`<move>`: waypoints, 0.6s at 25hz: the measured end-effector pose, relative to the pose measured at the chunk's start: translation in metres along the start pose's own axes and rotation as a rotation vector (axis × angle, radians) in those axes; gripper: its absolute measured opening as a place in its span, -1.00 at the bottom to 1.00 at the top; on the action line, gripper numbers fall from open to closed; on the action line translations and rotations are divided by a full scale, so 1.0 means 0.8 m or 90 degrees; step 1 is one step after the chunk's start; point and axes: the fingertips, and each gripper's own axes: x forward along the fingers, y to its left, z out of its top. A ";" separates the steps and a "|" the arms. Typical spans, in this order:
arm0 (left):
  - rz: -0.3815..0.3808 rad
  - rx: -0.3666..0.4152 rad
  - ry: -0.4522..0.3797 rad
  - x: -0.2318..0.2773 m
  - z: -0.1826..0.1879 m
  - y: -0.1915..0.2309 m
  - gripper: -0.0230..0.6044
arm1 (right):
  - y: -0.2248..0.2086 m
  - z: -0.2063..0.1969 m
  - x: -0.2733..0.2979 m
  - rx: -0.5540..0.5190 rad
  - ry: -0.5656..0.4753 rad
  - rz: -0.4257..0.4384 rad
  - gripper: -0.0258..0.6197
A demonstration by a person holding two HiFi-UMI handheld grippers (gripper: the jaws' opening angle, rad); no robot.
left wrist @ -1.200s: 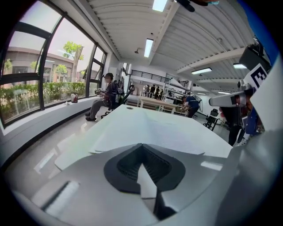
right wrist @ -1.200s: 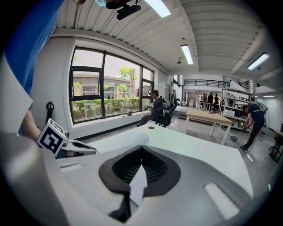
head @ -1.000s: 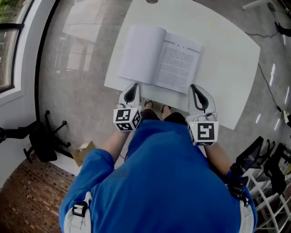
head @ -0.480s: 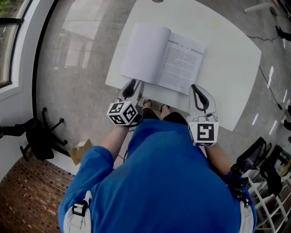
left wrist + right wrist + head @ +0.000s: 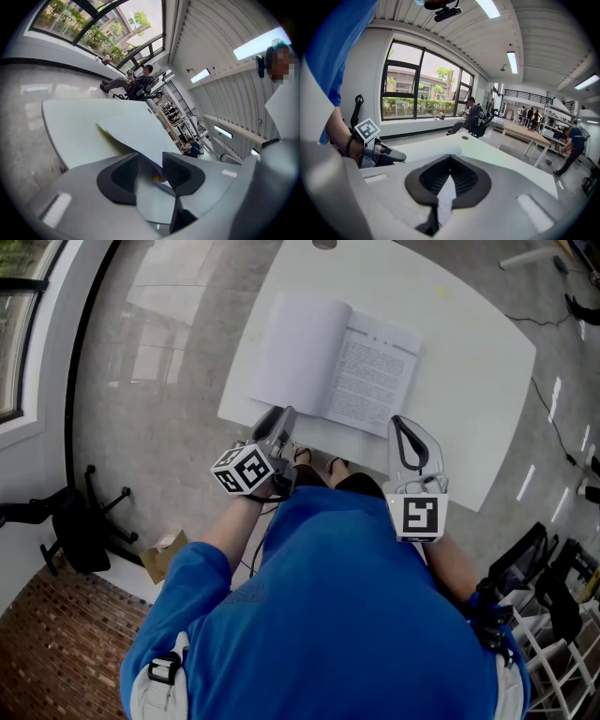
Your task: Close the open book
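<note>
White is the desk (image 5: 469,381), and the open book (image 5: 333,362) lies flat on it, at 12 o'clock from the person in the blue shirt (image 5: 347,615) as the head view shows it. The left page (image 5: 295,352) of the book is blank and the right page (image 5: 370,376) carries printed text. The book sits near the edge of the desk that is closest to the person. The left gripper (image 5: 279,418) is at the 7 o'clock corner of the book, rolled to one side so that its marker cube (image 5: 242,470) shows a tilted face. Its jaws have just been opening and now stand wide apart. In the left gripper view the pale edge of the book shows in the gap between the pads, but I cannot tell if it touches them, and the pads do not press on it. The right gripper (image 5: 401,423) is at the 5 o'clock corner of the book, over the edge of the printed page. Its jaws are together at the tips, and a narrow strip of printed paper shows through the slit below the pads. Grey floor (image 5: 159,381) lies at 9 o'clock from the desk.
</note>
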 end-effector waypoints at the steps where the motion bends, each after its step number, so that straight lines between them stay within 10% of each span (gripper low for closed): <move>1: -0.002 -0.009 -0.003 0.001 0.001 0.001 -0.38 | 0.000 -0.001 0.001 0.001 0.002 0.000 -0.91; 15: 0.009 -0.136 0.025 0.013 -0.004 0.013 -0.49 | 0.002 0.001 0.008 0.009 0.000 0.001 -0.91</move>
